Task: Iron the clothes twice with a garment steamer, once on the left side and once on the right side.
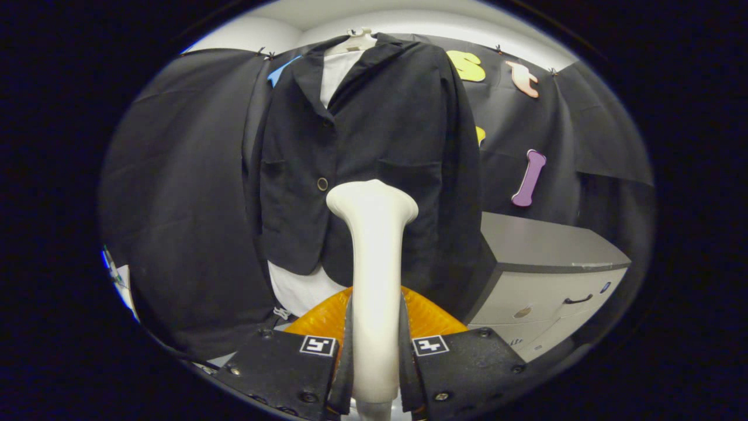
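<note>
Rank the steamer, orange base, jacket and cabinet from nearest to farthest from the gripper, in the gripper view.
1. Steamer: clamped between the fingers of the gripper.
2. Orange base: just ahead of the fingers, below the steamer.
3. Jacket: hanging beyond the steamer head.
4. Cabinet: right of the jacket; too close to call against it.

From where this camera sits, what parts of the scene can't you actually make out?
- Steamer: its head faces away toward the jacket, so the steam face is hidden; the gripper jaws, shut on the handle, cover its lower end.
- Orange thing: mostly behind the steamer and jaws, so I can't say what it is.
- Hanger: the jacket collar covers most of it.
- White shirt: the jacket covers most of it.
- Cabinet: drawer details too small.
</note>
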The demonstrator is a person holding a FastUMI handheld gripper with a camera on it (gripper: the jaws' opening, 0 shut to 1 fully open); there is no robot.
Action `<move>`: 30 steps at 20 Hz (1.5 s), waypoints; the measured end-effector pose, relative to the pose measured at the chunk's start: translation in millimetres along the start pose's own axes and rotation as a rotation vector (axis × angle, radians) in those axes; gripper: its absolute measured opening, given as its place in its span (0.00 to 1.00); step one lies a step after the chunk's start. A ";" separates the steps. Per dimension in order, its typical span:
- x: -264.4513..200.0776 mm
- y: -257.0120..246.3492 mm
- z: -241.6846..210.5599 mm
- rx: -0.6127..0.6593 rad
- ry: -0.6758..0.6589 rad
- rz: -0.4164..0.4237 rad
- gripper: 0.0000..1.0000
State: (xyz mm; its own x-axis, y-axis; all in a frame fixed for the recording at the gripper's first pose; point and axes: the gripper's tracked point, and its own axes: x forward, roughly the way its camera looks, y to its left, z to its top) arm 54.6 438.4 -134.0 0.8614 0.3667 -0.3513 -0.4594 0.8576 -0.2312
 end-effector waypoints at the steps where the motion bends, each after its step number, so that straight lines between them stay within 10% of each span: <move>1: 2.0 -1.0 -6.0 -0.003 0.012 -0.003 0.34; 15: 25.8 7.6 -76.8 -0.081 0.182 0.054 0.34; 30: -40.5 135.6 215.6 -0.101 -0.600 0.274 0.35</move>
State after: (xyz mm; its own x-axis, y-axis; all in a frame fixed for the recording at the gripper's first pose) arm 4.1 617.6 44.5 0.6683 0.7287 0.1496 -0.6718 0.6775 -0.2994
